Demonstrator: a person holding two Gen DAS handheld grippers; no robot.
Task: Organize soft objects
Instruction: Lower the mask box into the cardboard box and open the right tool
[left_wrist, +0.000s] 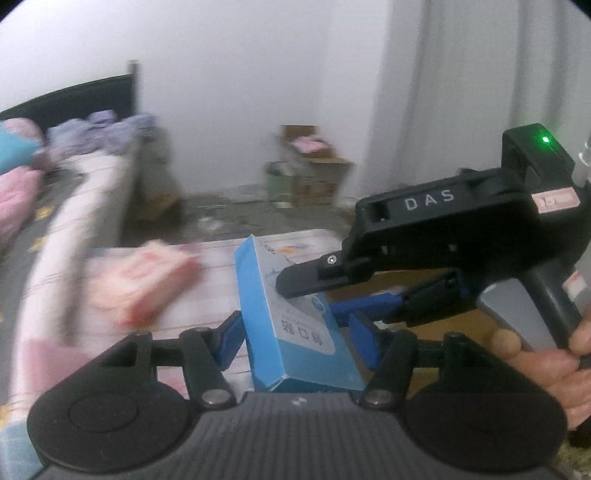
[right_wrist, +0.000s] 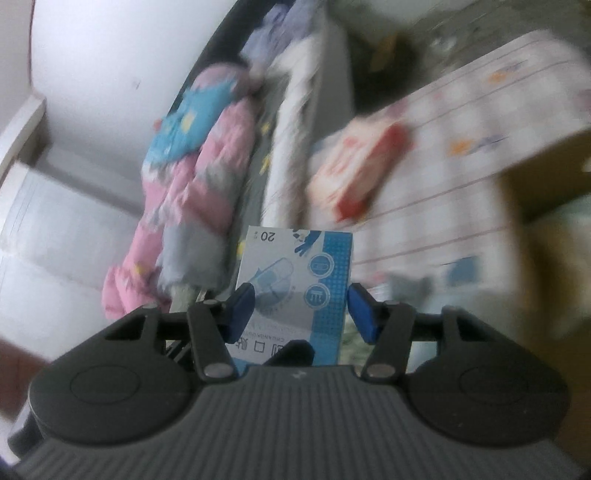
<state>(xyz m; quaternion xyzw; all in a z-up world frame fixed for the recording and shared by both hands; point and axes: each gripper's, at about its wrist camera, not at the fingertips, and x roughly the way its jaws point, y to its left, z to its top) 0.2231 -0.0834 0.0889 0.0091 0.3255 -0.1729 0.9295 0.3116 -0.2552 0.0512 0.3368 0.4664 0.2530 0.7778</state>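
Our left gripper clamps the blue box by its sides, pads pressed in. Our right gripper brackets that same box; the near pad touches, but we cannot tell if the far one does. Beyond the box, a pink-and-red packet lies on the patterned sheet. Left of the box, pink bedding is piled.

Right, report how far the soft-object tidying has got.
Done: nothing visibly sorted yet. In hand: the blue box, clamped by the left tool and right tool. Left: placing it, then the pink pack lying on the patterned table.
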